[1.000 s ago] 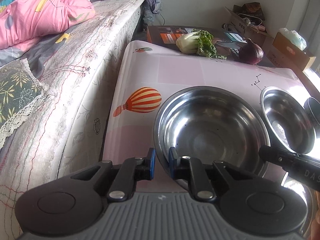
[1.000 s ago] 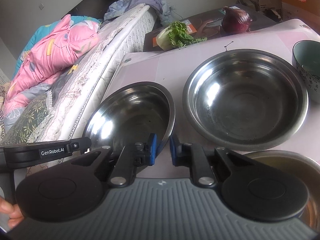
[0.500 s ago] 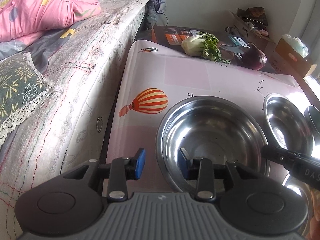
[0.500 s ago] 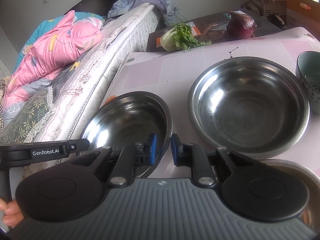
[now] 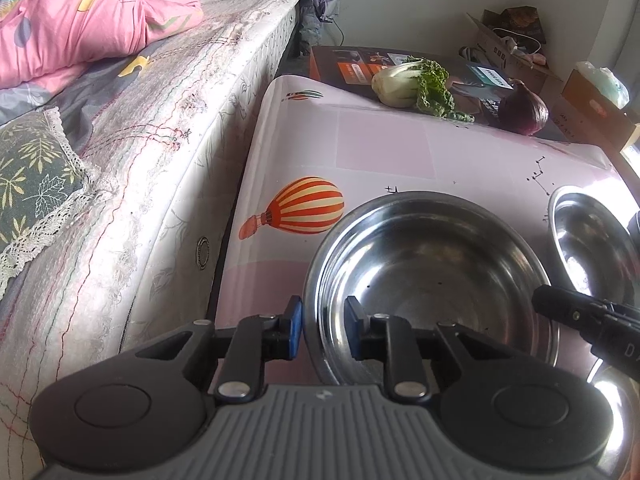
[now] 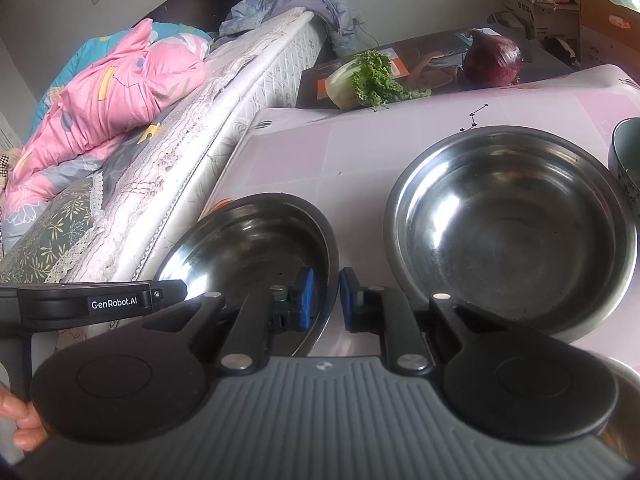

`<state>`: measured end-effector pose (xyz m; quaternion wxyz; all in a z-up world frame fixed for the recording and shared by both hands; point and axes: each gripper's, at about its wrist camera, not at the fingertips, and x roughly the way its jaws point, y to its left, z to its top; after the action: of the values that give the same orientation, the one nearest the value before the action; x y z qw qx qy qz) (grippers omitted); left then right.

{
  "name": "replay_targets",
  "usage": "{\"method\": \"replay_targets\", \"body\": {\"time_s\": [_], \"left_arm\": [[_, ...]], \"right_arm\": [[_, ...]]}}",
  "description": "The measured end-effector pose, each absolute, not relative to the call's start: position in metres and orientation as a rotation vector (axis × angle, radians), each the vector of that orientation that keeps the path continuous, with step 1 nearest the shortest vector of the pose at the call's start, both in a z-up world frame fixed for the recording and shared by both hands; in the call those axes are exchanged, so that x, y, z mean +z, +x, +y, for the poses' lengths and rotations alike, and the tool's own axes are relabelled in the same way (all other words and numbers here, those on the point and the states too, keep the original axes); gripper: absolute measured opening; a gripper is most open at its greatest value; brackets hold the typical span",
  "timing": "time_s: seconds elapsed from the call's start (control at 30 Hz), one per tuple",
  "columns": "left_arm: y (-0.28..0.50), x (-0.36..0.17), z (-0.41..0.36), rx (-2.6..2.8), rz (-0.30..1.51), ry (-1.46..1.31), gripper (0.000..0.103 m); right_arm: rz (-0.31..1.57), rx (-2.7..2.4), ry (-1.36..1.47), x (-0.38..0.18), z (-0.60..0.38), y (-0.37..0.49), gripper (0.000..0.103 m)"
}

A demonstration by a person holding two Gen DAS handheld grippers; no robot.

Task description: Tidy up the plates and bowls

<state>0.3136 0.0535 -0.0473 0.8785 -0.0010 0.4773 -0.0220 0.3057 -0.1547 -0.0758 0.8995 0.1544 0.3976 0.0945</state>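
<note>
A steel bowl (image 5: 432, 276) sits near the table's front left edge; it also shows in the right wrist view (image 6: 256, 248). My left gripper (image 5: 322, 326) is open, its jaws straddling the bowl's near left rim. My right gripper (image 6: 326, 300) is shut on that bowl's right rim. A larger steel bowl (image 6: 516, 232) sits to the right; it shows at the right edge of the left wrist view (image 5: 588, 256). A dark ceramic bowl (image 6: 628, 160) stands at the far right.
A bed with a pink quilt (image 5: 92, 20) borders the table's left side. A cabbage (image 5: 412, 84) and a red onion (image 5: 522, 112) lie on a box behind the table (image 5: 400, 152). Another steel rim (image 6: 624, 408) shows at the bottom right.
My left gripper has let go of the bowl's rim and opened, its jaws still around the rim. My right gripper has stayed shut on the bowl, which tilted slightly.
</note>
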Motion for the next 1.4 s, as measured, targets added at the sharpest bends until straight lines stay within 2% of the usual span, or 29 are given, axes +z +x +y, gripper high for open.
{"method": "replay_targets", "body": {"time_s": [0.9,1.2,1.4], "left_arm": [[0.296,-0.001,0.041,-0.081,0.901,0.012,0.022],[0.302,0.021,-0.010,-0.185,0.877,0.059,0.022],[0.323,0.015,-0.063,-0.270,0.895,0.096,0.022]], "right_arm": [[0.743,0.183,0.315,-0.033,-0.167,0.278,0.014],[0.711,0.114,0.349,-0.008,-0.212,0.265,0.014],[0.708,0.029,0.346,-0.004,-0.259,0.268,0.014]]}}
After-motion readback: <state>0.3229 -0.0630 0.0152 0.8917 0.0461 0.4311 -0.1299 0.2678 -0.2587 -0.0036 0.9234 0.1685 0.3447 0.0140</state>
